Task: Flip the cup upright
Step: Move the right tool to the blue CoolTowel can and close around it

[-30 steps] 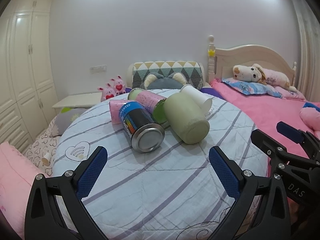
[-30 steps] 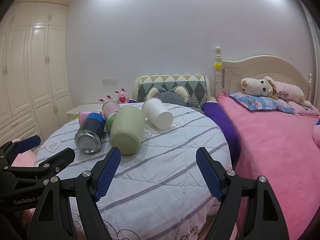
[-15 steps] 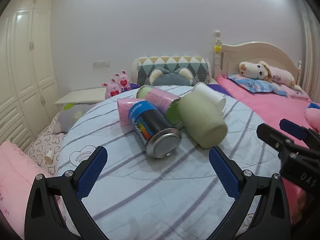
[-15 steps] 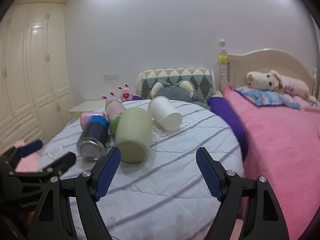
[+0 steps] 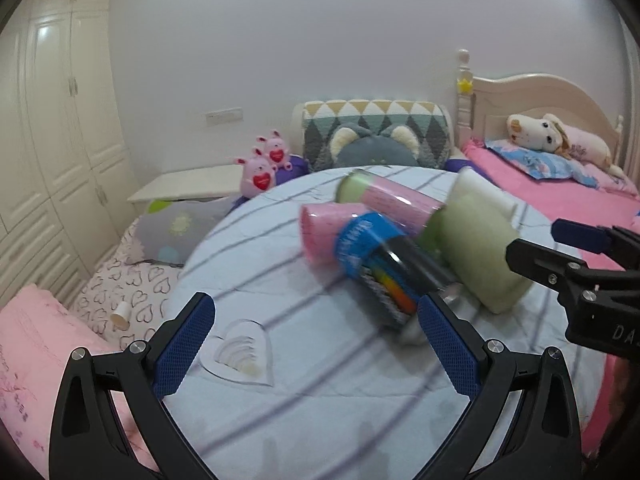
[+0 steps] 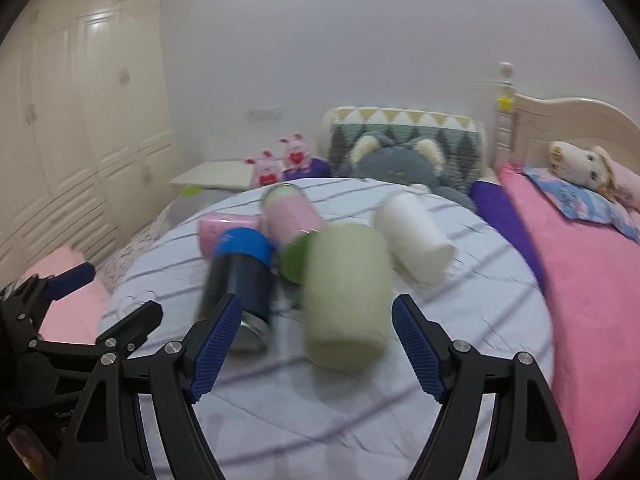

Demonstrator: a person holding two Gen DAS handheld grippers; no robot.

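Observation:
A pale green cup [image 6: 346,300] lies on its side on the round striped table [image 6: 480,320], its closed end toward me; it also shows in the left wrist view [image 5: 480,256]. A white cup [image 6: 416,236] lies on its side behind it to the right. My right gripper [image 6: 316,344] is open, its fingers on either side of the near end of the green cup, not touching. My left gripper [image 5: 316,344] is open and empty over the table, its right finger in front of a lying blue-capped can [image 5: 380,268].
A pink cup [image 5: 324,232] and a pink-and-green can [image 5: 384,196] lie on their sides behind the blue-capped can [image 6: 240,276]. A pink bed [image 6: 592,280] is right of the table. A white bedside table [image 5: 192,184] and pink plush toys [image 5: 264,164] stand beyond.
Both grippers have moved forward toward the cluster. The right gripper now frames the green cup's near end. The left view has swung left, so the cans sit further right. Both stay open.

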